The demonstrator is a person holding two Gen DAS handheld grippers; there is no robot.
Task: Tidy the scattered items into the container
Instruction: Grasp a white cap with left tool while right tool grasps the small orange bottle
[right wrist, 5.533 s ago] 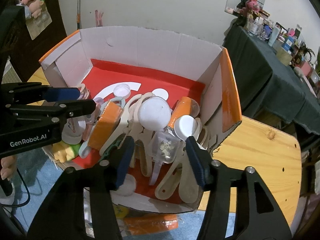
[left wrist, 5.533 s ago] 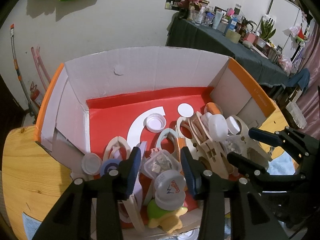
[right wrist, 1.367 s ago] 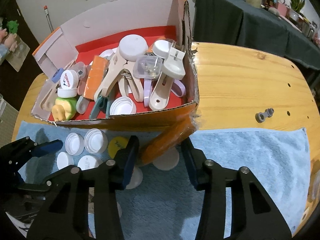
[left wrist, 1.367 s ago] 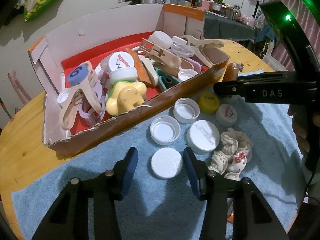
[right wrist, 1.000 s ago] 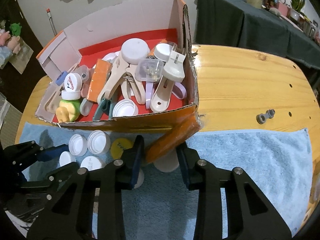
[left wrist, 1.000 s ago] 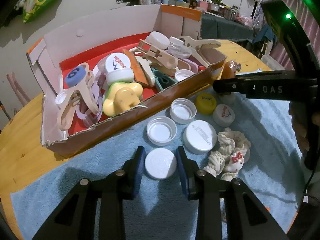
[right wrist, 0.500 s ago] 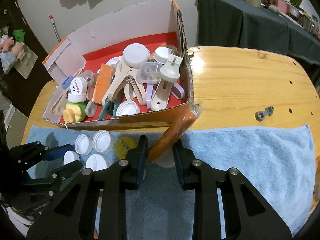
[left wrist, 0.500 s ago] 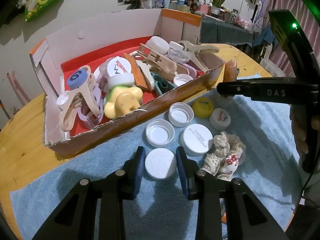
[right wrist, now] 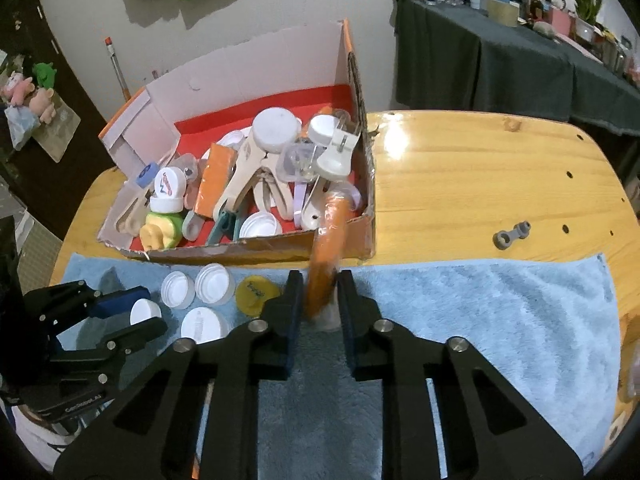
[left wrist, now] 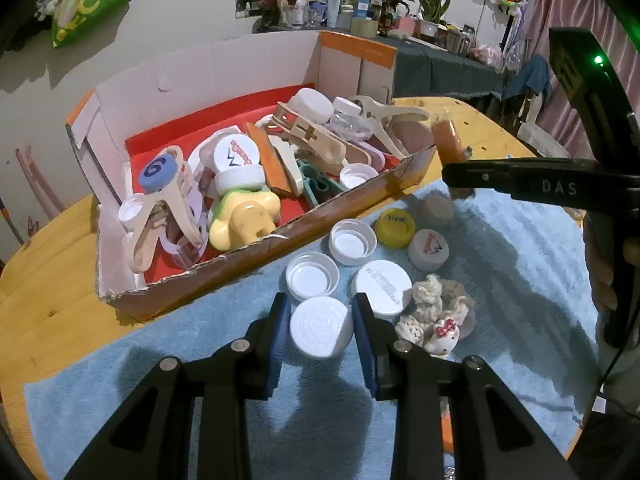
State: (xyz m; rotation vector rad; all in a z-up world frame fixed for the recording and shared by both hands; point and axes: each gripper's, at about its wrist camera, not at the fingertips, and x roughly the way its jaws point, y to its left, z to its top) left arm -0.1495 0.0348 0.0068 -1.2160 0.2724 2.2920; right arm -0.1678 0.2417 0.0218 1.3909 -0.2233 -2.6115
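"DAS" on right claw (left wrist: 452, 174)

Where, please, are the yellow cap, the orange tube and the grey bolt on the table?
yellow cap (left wrist: 395, 222), left wrist view, middle of its top.
orange tube (right wrist: 327, 256), right wrist view, mid-length of its body.
grey bolt (right wrist: 511, 235), right wrist view, middle of its shaft.

Fluffy cloth towel (right wrist: 480, 312), glossy wooden table (right wrist: 480, 168), cardboard box (left wrist: 240, 68)
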